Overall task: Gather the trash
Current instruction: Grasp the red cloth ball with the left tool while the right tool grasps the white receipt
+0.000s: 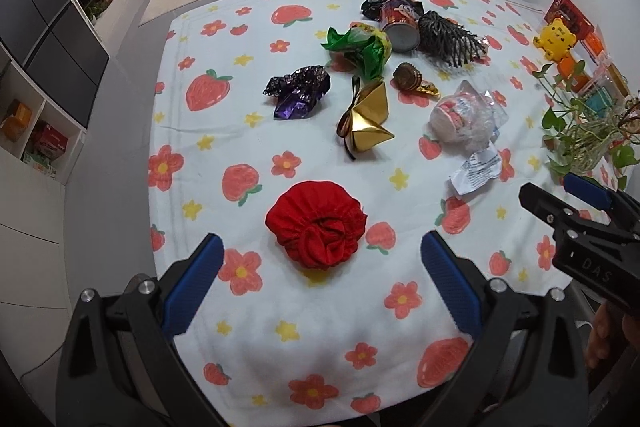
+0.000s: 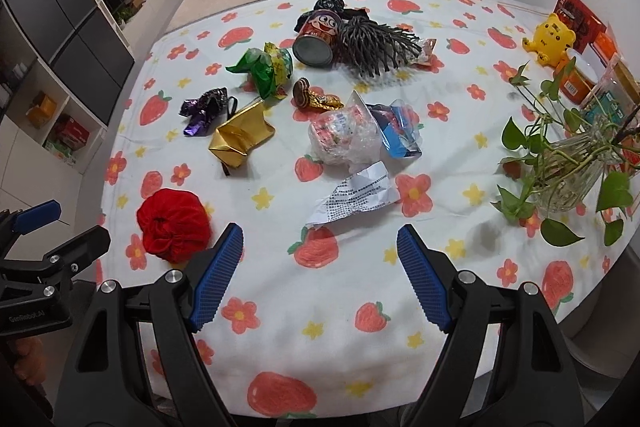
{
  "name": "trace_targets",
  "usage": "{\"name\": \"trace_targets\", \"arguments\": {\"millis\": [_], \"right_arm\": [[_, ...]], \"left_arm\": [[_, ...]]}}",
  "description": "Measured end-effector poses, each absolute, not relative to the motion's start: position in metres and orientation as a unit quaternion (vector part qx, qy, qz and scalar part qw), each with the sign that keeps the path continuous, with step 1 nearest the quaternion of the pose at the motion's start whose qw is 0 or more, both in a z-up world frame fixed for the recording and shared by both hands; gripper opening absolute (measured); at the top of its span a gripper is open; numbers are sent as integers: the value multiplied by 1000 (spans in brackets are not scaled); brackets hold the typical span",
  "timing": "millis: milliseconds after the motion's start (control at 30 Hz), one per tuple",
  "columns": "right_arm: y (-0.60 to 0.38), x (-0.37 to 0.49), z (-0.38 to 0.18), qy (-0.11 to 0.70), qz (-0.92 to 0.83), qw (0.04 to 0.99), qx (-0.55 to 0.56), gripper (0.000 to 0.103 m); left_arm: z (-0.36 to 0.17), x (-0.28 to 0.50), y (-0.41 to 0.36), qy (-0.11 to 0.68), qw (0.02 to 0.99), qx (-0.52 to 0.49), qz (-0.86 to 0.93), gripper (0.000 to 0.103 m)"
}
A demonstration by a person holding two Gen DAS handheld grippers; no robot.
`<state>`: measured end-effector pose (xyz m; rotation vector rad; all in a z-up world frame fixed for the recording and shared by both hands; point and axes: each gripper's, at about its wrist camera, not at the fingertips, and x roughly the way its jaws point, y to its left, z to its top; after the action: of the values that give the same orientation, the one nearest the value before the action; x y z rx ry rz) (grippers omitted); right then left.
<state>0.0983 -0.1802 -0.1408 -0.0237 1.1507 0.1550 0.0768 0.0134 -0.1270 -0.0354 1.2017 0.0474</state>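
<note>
My left gripper [image 1: 322, 267] hovers with jaws wide and empty over the table's near edge, bracketing a red gathered cloth bundle [image 1: 316, 225] that lies apart from both pads. My right gripper [image 2: 320, 267], equally wide and empty, faces a crumpled white receipt [image 2: 354, 197]. Beyond, toward the table's centre: a gold foil wrapper [image 1: 366, 119], a purple wrapper [image 1: 298, 95], a clear plastic bag [image 2: 344, 139], a green wrapper [image 1: 360, 47] and a tipped can [image 2: 318, 39]. I judge the bundle comes 1st: lower the left gripper, centre the folds between the pads, close gently without catching the tablecloth [image 1: 320, 339].
</note>
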Motion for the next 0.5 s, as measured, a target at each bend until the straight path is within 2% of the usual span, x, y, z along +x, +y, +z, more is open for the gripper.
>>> {"name": "trace_targets", "arguments": {"millis": [400, 433, 500], "right_arm": [[-186, 151, -246, 569, 37, 822, -19, 76], [-185, 152, -251, 570, 35, 820, -22, 71], [-183, 152, -257, 572, 39, 819, -25, 56]], "left_arm": [[-225, 110, 23, 592, 805, -13, 41, 97], [-232, 111, 23, 594, 803, -15, 38, 96], [-239, 110, 23, 593, 804, -32, 20, 77]]}}
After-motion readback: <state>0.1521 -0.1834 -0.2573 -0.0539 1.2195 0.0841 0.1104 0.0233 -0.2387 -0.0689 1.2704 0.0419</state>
